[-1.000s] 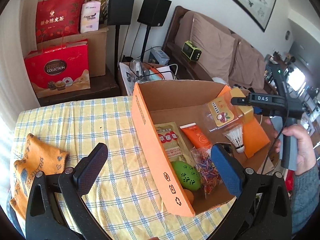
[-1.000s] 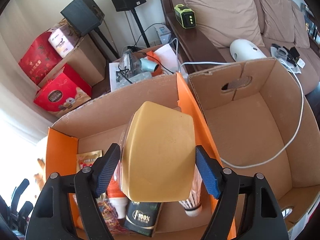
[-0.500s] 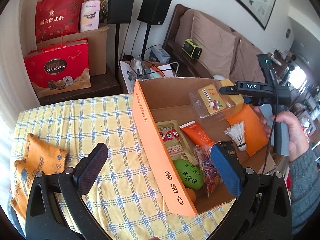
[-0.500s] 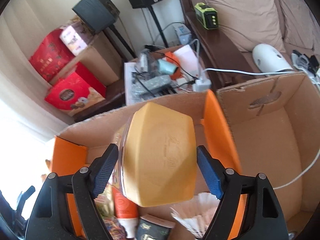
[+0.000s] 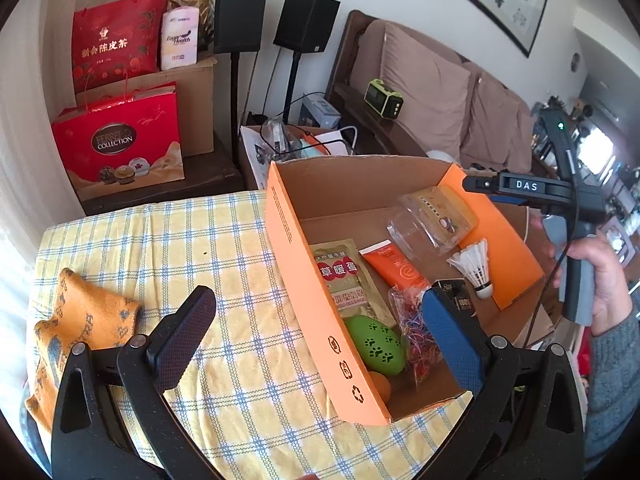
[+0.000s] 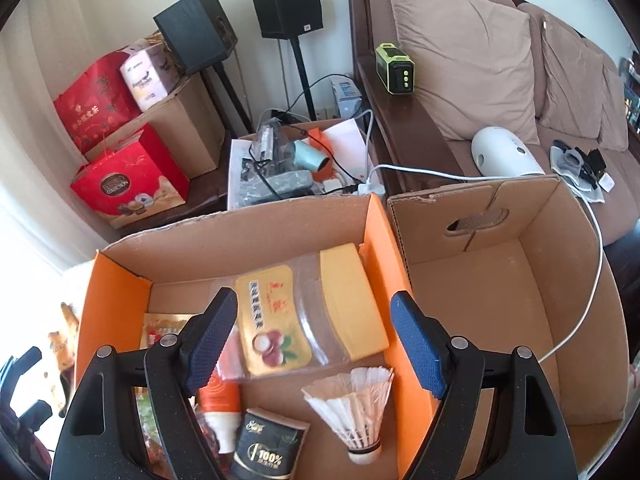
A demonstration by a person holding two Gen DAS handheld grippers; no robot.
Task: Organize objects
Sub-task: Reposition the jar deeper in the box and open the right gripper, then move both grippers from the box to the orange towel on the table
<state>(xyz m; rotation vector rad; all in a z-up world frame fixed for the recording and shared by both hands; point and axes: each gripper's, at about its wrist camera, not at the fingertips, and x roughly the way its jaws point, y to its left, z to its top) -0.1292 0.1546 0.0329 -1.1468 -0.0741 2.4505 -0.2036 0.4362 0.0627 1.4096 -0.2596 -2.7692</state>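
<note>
Sunlit living-room clutter frames the scene: a brown sofa along the wall, two black speakers on stands, red gift bags on a low shelf. Nearer, a table under a yellow checked cloth carries an orange-sided cardboard box, and a plain brown carton stands empty just beside it, apparently the sorting destination. Inside the orange box a clear jar with a yellow lid lies on its side against the far right wall, free of any grip. The right gripper hangs above it with jaws wide apart and nothing between them. Around the jar lie an orange tube, a green ball, a shuttlecock and a dark packet. The left gripper hovers open over the box's near wall, holding nothing, likely waiting its turn.
</note>
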